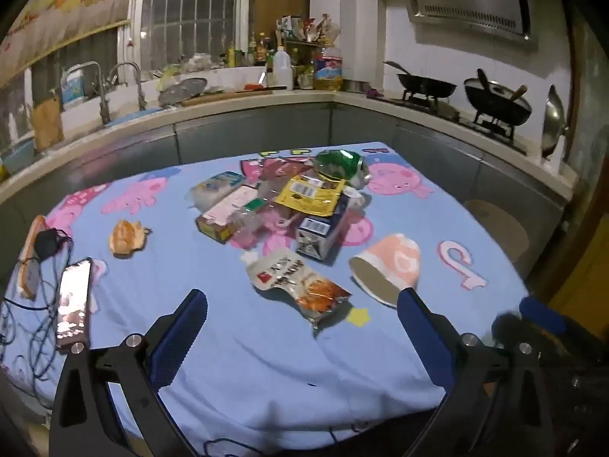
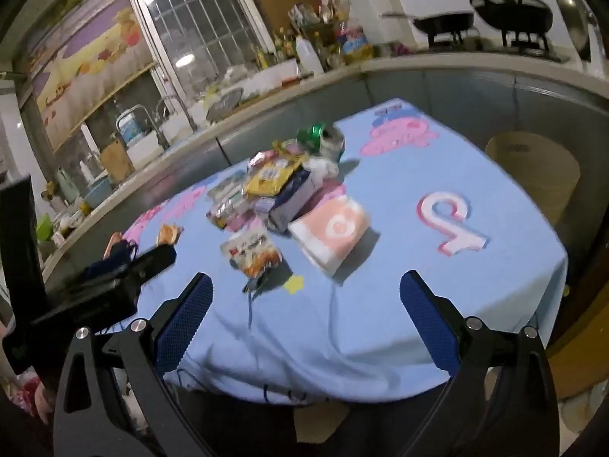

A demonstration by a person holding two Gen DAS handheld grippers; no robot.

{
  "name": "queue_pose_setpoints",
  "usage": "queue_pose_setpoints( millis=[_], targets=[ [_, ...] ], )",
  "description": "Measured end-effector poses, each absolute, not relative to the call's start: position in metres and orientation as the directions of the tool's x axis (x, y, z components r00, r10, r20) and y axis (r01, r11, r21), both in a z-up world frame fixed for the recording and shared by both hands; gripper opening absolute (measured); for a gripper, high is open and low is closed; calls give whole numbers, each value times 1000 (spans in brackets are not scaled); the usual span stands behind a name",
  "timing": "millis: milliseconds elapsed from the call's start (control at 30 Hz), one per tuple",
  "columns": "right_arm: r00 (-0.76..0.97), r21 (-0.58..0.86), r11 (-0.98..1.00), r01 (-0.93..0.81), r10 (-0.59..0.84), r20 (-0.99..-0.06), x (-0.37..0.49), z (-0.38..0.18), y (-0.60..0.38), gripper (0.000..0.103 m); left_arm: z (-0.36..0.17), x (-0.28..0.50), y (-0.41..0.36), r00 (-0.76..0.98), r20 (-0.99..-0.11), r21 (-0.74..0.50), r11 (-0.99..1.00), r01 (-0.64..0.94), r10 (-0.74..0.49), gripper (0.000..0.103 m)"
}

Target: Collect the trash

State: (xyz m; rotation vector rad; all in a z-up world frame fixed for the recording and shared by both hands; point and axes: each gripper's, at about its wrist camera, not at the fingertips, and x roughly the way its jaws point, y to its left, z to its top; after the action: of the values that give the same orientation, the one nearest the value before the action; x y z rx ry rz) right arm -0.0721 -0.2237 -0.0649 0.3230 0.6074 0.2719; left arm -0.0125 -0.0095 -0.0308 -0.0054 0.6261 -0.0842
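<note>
A heap of trash lies mid-table on the blue cartoon cloth [image 1: 236,342]: a yellow packet [image 1: 310,194], a dark blue carton [image 1: 321,232], a green crushed can [image 1: 338,162], a white pouch [image 1: 300,280] and a tipped pink paper cup [image 1: 388,266]. An orange peel [image 1: 125,237] lies apart at left. My left gripper [image 1: 302,304] hangs open above the near cloth, just short of the pouch, nothing between its blue pads. My right gripper [image 2: 306,285] is open too, above the near table edge, with the pouch [image 2: 251,251] and cup [image 2: 331,228] ahead of it.
A phone [image 1: 74,301], cables and a dark mask [image 1: 47,242] lie at the table's left. A kitchen counter [image 1: 243,108] with sink, bottles and woks wraps behind. A round wooden stool [image 2: 533,167] stands right of the table. The left gripper's black body [image 2: 114,285] shows in the right wrist view.
</note>
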Motion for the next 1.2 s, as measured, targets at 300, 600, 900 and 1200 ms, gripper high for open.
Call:
queue_pose_setpoints(
  millis=[300,600,900,1200],
  targets=[
    [842,319,938,-138,281,-461,-63,-55,-224,95,-14,2,8,856,-517,-15,1000,6,-13,99],
    [869,262,954,-147,251,-426,-36,-27,-218,89,-9,32,31,864,-493,36,995,-96,101,99],
    [870,215,962,-169,248,-427,-3,-28,-206,83,-11,66,28,859,-496,80,992,-99,126,99],
    [875,175,971,-162,224,-429,10,-37,-203,82,-11,91,18,866,-485,87,992,-89,120,99]
  ],
)
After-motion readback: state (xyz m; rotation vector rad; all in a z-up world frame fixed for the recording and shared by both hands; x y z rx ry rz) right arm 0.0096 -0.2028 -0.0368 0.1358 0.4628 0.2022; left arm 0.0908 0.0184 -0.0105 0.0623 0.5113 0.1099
